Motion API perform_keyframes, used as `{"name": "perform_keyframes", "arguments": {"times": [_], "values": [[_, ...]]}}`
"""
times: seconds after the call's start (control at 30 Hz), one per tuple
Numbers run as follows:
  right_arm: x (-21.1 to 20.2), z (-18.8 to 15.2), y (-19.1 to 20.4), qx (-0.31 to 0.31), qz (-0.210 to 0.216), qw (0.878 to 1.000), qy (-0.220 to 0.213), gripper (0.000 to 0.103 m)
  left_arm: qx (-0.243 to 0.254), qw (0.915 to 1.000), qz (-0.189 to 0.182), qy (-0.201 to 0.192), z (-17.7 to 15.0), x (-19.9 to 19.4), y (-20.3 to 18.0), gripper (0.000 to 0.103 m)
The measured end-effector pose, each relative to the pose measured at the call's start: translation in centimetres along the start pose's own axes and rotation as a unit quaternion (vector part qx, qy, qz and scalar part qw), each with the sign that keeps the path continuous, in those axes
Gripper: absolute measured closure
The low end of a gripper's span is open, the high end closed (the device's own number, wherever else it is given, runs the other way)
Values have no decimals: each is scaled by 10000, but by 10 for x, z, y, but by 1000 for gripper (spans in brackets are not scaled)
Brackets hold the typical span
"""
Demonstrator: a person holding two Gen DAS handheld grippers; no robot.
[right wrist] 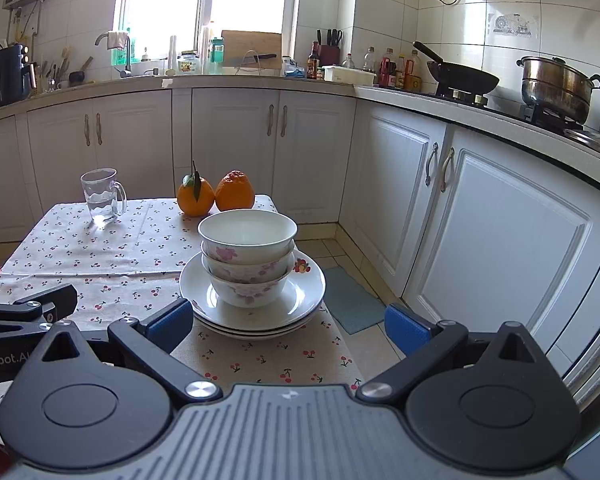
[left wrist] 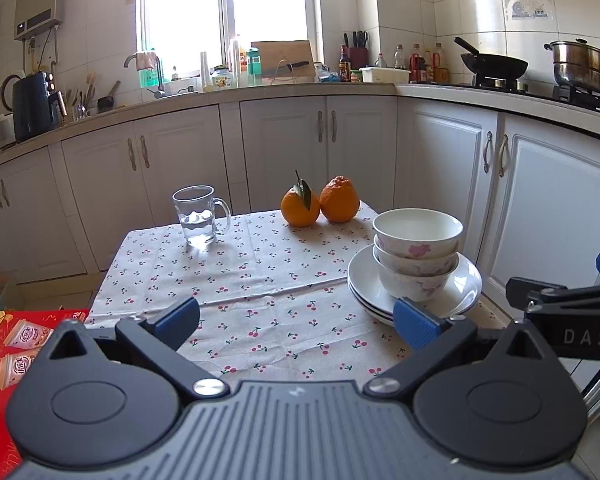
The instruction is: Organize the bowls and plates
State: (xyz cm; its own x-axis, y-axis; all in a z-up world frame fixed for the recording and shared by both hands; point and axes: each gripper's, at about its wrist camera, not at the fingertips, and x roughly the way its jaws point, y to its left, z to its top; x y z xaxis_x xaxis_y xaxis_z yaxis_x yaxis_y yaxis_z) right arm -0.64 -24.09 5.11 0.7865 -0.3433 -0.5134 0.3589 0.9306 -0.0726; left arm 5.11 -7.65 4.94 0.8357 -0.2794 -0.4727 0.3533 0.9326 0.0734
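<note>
On the surface (left wrist: 260,280) with the cherry cloth, three bowls (right wrist: 247,256) are sitting stacked on a pile of plates (right wrist: 304,300) near the right edge. Two oranges (right wrist: 216,194) and a glass mug (right wrist: 102,196) are sitting farther back. The left tool (left wrist: 296,322) and right tool (right wrist: 288,326) are both hanging wide apart, holding nothing.

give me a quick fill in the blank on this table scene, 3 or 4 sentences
1. The stack of bowls holds ____ bowls.
2. The bowls sit on a stack of white ____.
3. The glass mug contains some ____.
4. Both the left gripper and the right gripper have their jaws ____.

Missing words: three; plates; water; open
</note>
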Motion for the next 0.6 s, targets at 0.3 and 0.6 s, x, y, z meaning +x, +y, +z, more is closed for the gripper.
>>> {"name": "perform_keyframes", "arguments": {"times": [0.3,0.6], "values": [[0,0,0,15,-7,10000,4,0,-4,10000,-2,15,0,0,0,1],[1,0,-1,17,-17,10000,1,0,-7,10000,-5,19,0,0,0,1]]}}
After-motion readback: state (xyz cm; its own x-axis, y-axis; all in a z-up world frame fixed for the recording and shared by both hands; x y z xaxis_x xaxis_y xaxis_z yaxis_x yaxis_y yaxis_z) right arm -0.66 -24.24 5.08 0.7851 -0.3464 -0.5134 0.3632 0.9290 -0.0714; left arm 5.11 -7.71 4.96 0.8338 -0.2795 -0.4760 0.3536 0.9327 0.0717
